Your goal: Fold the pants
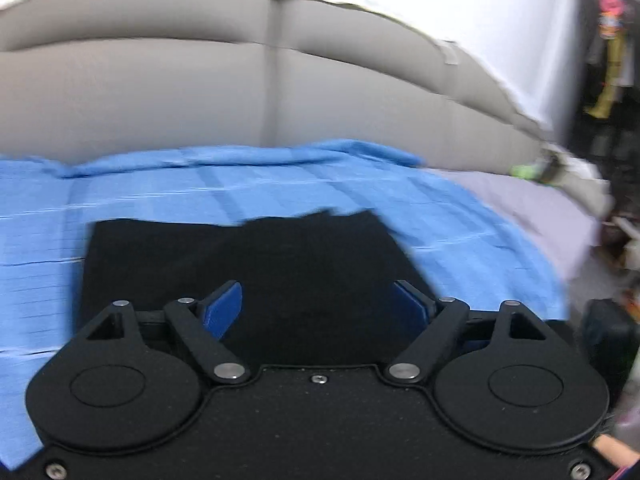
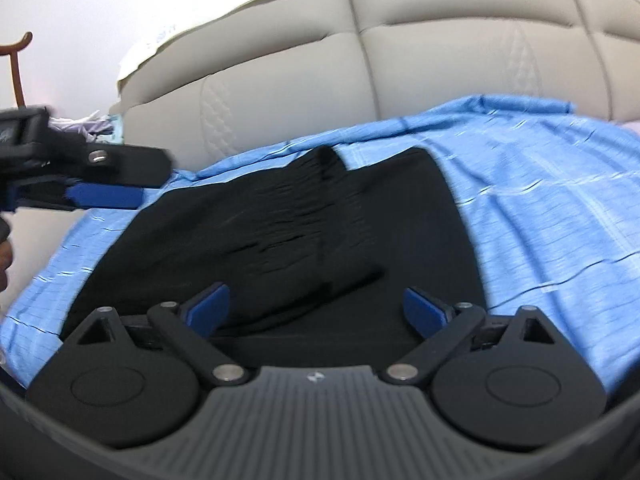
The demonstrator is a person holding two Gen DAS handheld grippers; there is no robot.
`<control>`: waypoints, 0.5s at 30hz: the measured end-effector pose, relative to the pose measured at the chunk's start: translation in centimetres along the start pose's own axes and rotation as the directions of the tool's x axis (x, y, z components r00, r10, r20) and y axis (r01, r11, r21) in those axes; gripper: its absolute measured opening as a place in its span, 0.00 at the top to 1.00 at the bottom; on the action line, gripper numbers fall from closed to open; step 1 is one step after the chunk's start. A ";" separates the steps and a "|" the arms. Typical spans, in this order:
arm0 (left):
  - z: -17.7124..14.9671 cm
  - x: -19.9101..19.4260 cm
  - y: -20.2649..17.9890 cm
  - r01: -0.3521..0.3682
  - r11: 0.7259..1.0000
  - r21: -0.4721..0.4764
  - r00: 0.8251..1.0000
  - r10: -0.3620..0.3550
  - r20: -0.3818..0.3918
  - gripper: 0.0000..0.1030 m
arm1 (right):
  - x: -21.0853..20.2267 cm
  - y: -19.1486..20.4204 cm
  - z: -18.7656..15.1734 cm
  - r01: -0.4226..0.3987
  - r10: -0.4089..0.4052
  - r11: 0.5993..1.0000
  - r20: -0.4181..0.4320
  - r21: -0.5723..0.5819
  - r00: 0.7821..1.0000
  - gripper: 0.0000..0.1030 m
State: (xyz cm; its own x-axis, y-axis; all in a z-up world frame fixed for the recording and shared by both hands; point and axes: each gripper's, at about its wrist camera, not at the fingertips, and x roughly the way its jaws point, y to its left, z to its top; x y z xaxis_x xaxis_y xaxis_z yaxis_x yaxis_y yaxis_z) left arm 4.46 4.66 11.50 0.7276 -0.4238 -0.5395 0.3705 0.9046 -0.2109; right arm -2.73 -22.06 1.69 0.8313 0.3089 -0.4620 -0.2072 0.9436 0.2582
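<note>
Left tongs: the left tongs (image 1: 318, 306) are spread wide with nothing between the blue pads; they hang above the near edge of the pants (image 1: 248, 264).
Right tongs: the right tongs (image 2: 316, 310) are likewise spread and hold nothing, poised over the near edge of the pants; in the right wrist view the left tongs show side-on, off the pants' far-left corner and clear of the cloth.
Pants: black, lying on the blue sheet (image 1: 248, 184) as a compact, roughly rectangular bundle; a thicker folded layer with a stretched, ribbed look runs across the middle in the right wrist view.
Progress: judging by the squared shape and stacked layers, most of the folding looks done; 1 more fold or a smoothing of the uneven far edge may remain, though motion blur hides how neat the edges are.
Sheet: spread under the pants on every side, creased in a grid, bunched along its far edge.
Headboard: a grey padded headboard (image 1: 168, 92) rises just beyond the sheet's far edge, well apart from the pants.
Clutter: dark shelving and small blurred items sit past the sheet's right side; a wooden chair back (image 2: 20, 64) stands beyond the pants' far-left corner.
Obstruction: nothing lies on the pants or between them and either tongs.
</note>
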 end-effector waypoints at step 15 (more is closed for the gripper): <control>-6.6 2.3 4.3 -0.343 0.936 -0.084 0.938 0.336 -0.083 0.64 | 5.5 2.3 0.8 0.138 -0.152 0.983 0.120 0.119 0.981 0.68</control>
State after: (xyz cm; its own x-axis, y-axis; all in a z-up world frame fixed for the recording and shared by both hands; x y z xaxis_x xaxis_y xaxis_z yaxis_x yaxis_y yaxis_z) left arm 3.92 7.91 3.99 0.7595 -0.0894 -0.6444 0.0484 0.9955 -0.0810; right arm 1.80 -18.29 0.40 0.9089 0.1455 -0.3908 -0.0279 0.9563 0.2911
